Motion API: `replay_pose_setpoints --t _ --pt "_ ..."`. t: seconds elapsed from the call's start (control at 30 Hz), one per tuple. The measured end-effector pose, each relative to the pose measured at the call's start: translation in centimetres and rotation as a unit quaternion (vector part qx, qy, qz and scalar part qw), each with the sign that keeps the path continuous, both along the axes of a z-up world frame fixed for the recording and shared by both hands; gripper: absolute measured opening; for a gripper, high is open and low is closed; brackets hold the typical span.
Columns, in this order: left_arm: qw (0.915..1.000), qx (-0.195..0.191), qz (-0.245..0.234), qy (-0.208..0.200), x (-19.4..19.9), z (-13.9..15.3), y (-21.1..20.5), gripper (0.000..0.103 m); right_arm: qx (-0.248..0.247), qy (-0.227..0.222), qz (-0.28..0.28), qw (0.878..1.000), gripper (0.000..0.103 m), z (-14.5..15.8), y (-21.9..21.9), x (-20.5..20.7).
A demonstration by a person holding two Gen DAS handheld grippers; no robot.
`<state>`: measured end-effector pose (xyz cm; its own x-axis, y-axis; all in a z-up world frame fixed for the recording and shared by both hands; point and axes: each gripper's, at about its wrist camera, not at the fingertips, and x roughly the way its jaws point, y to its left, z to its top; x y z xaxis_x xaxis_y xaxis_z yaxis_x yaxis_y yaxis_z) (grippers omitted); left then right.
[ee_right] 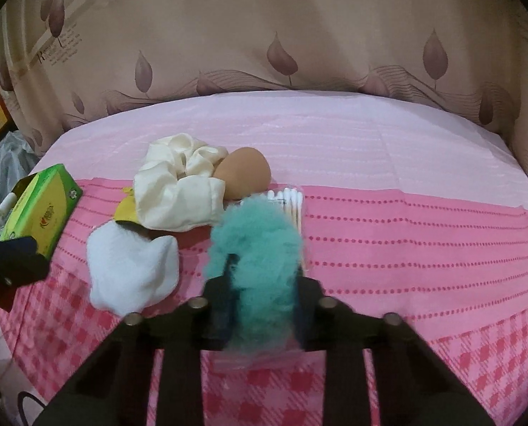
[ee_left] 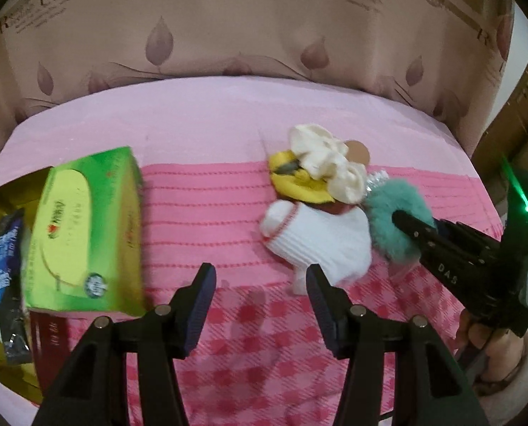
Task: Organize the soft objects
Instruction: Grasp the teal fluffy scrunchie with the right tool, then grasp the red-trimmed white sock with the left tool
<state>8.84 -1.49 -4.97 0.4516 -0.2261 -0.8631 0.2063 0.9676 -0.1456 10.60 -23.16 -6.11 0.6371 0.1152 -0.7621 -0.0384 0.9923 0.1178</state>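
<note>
Green tissue box (ee_left: 86, 227) sitting at left in a gold box (ee_left: 1, 319), left gripper (ee_left: 260, 284) hovering with fingers apart over pink cloth (ee_left: 200, 213) near the white sock (ee_left: 320, 238), right gripper (ee_right: 264, 284) clamping the teal scrunchie (ee_right: 256, 245) beside it.

"DAS" on right gripper (ee_left: 402, 218) ("love", curtain (ee_right: 299, 17))

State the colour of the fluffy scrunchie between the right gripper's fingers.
Teal fluffy scrunchie; clearest in the right wrist view.
</note>
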Motion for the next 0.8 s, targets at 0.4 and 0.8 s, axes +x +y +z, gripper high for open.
replay_pose_setpoints --t 0.4,0.8 --pt "0.9991 0.000 -0.039 0.014 -0.2 -0.8 -4.1 0.063 0.038 -0.022 -0.013 0.999 0.016 1.8 -2.2 -3.5" --pt "0.9962 0.053 -0.070 0.002 1.5 -1.7 -9.2 0.068 0.086 -0.001 -0.080 0.993 0.017 -0.3 -7.4 -6.6"
